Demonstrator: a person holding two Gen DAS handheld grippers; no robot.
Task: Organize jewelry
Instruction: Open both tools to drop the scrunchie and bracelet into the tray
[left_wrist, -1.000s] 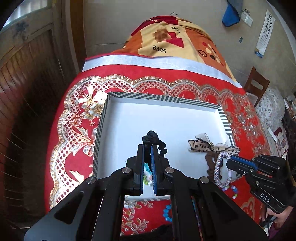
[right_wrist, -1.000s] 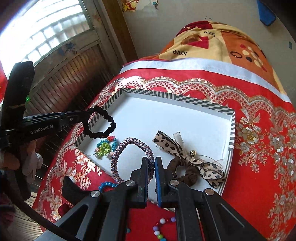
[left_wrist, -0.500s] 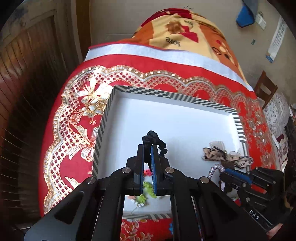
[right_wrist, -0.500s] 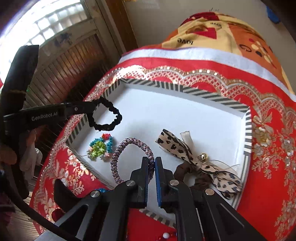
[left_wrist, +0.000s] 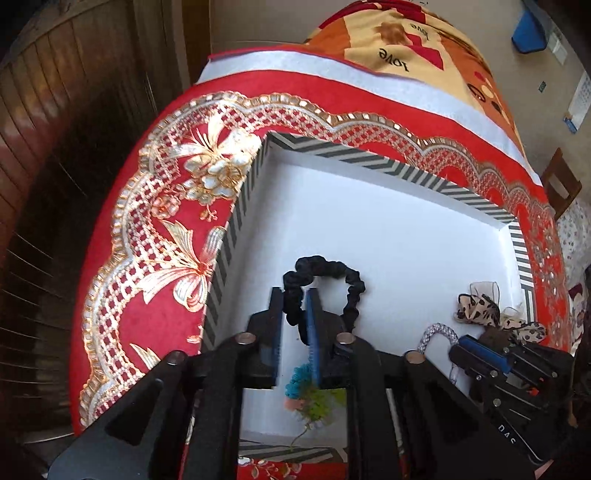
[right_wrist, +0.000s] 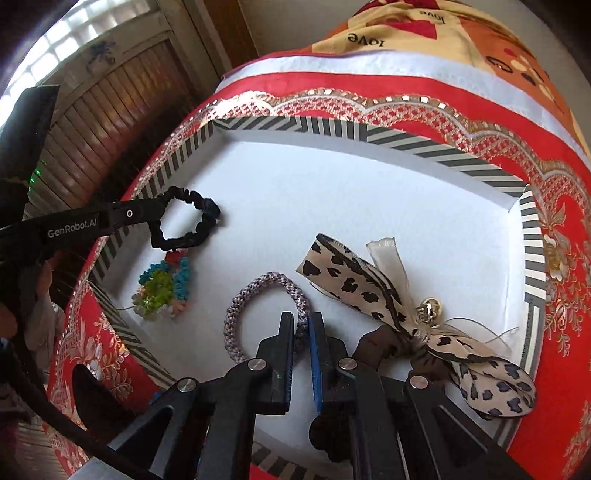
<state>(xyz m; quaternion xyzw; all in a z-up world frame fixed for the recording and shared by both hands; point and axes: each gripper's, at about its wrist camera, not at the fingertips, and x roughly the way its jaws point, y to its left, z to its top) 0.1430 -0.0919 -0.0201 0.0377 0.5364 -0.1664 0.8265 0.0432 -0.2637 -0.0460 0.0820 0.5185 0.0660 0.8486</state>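
Note:
A white tray (left_wrist: 388, 229) with a striped rim (right_wrist: 406, 142) sits on a red patterned cloth. My left gripper (left_wrist: 294, 295) is shut on a black scrunchie (left_wrist: 325, 273), low over the tray's left part; it also shows in the right wrist view (right_wrist: 192, 225). My right gripper (right_wrist: 301, 321) is shut on a braided purple-grey bracelet (right_wrist: 258, 291) resting on the tray floor near its front. A colourful beaded bracelet (right_wrist: 166, 284) lies at the tray's front left. A leopard-print bow tie (right_wrist: 369, 291) on a brown scrunchie (right_wrist: 380, 347) lies at the right.
The red and gold cloth (left_wrist: 155, 258) drops off at the left towards a wooden slatted wall (right_wrist: 110, 103). An orange blanket (left_wrist: 406, 40) lies behind the tray. A wooden chair (left_wrist: 561, 184) stands at the far right.
Both grippers moved forward and down over the tray. The black scrunchie now hangs open low over the tray's left part, and the braided bracelet has come down onto the tray floor.

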